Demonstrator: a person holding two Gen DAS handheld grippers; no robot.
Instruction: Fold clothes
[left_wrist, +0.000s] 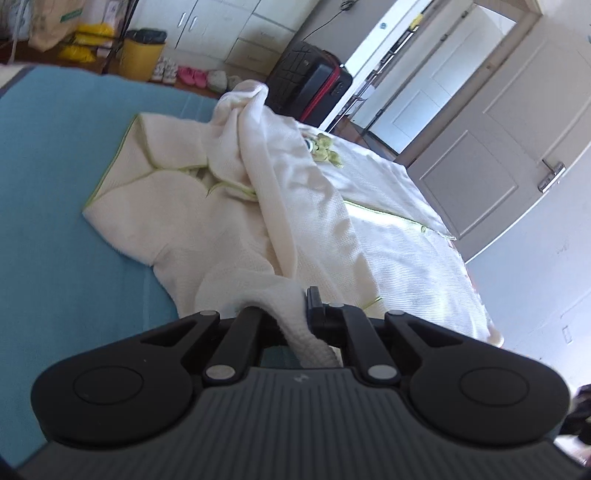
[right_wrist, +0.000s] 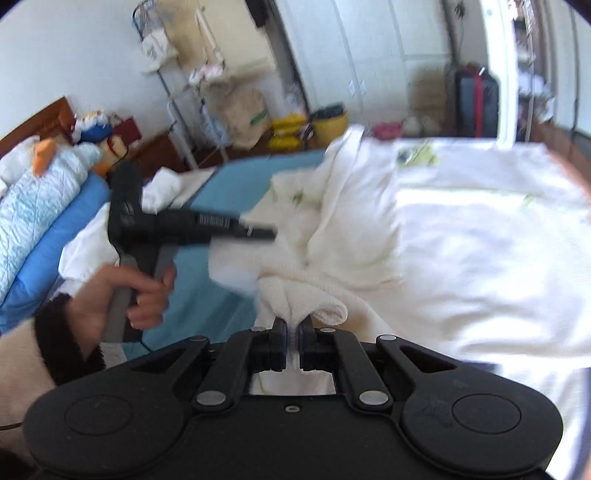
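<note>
Item, at left: blue bed sheet (left_wrist: 55, 184), carrying a cream waffle-knit garment (left_wrist: 207, 229) with green piping, spread rumpled across the bed toward the white door (left_wrist: 509, 147). Item, left gripper (left_wrist: 295, 314): jaws drawn together on a thick rolled edge of the garment, cloth bunched between them. Item, right gripper (right_wrist: 291, 339): jaws pinched on a fold of the same cream cloth, which puckers above the pads. Handling note, as judgement: with both grippers clamping one hem, the fold would go best if they rise together, keep the edge taut and level, and lay it over squarely so the loose ridge down the middle flattens instead of bunching. Right wrist view alone shows the person's hand (right_wrist: 136, 295) on the left gripper's handle, and pillows (right_wrist: 40, 206) at the headboard. Left wrist view alone shows the green embroidered motif (left_wrist: 325, 149) sharply; the right view is motion-blurred.
</note>
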